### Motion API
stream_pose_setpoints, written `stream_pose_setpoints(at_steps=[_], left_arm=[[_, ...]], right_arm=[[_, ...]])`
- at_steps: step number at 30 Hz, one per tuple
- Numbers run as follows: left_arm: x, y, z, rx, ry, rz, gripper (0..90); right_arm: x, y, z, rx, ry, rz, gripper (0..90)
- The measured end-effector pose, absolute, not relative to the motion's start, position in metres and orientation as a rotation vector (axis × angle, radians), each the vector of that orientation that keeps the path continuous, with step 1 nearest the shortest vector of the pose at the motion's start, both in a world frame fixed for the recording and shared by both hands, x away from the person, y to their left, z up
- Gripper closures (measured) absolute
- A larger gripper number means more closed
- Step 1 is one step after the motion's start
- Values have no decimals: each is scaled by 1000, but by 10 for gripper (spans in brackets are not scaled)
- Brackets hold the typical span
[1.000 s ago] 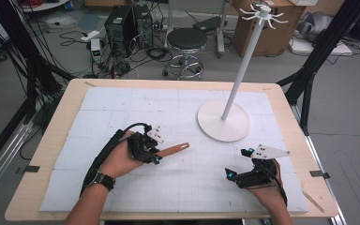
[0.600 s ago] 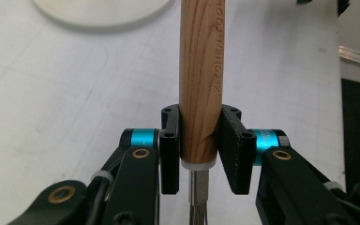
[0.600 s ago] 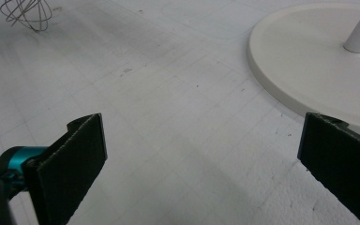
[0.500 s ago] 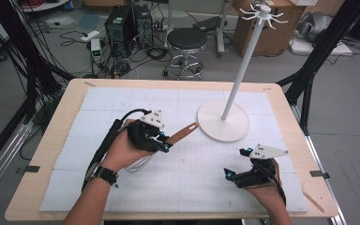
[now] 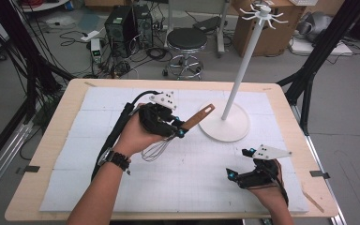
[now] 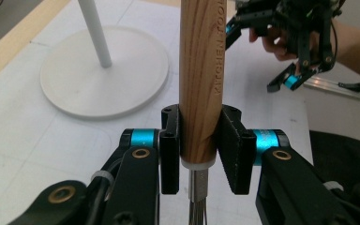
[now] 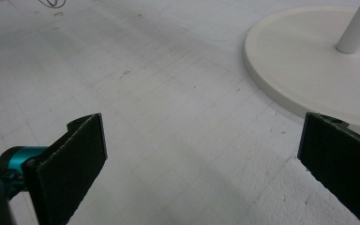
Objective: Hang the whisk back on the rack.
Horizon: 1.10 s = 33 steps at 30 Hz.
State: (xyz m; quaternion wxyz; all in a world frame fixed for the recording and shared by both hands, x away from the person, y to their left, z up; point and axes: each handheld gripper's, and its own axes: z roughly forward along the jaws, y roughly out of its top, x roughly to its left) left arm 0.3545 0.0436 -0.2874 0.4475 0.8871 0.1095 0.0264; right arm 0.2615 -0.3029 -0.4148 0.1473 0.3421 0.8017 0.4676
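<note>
At the left of the high view, the left tongs (image 5: 180,129) are clamped on a whisk (image 5: 178,136), held above the white tabletop (image 5: 75,140); its wooden handle slants toward the white hanger stand (image 5: 229,124) and its wire loops hang below the hand. The left gripper view adds what the high view cannot resolve: both pads pinch the handle's lower end, where lettering runs along the wood. Farther right, the right tongs (image 5: 241,164) rest low, jaws spread wide with nothing between them, facing the stand's round base in their own view.
</note>
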Motion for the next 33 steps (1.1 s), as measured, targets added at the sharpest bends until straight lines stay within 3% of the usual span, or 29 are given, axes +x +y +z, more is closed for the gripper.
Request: stream_pose_setpoints(at_steps=[20,33], left_arm=[[400,5,-206,2095,186,57,713],[420,-13,-184,2008,188,37,713]], right_arm=[[262,-302,-415,986,2313,1342,6],[260,-303,-415,985,2309,1350,6]])
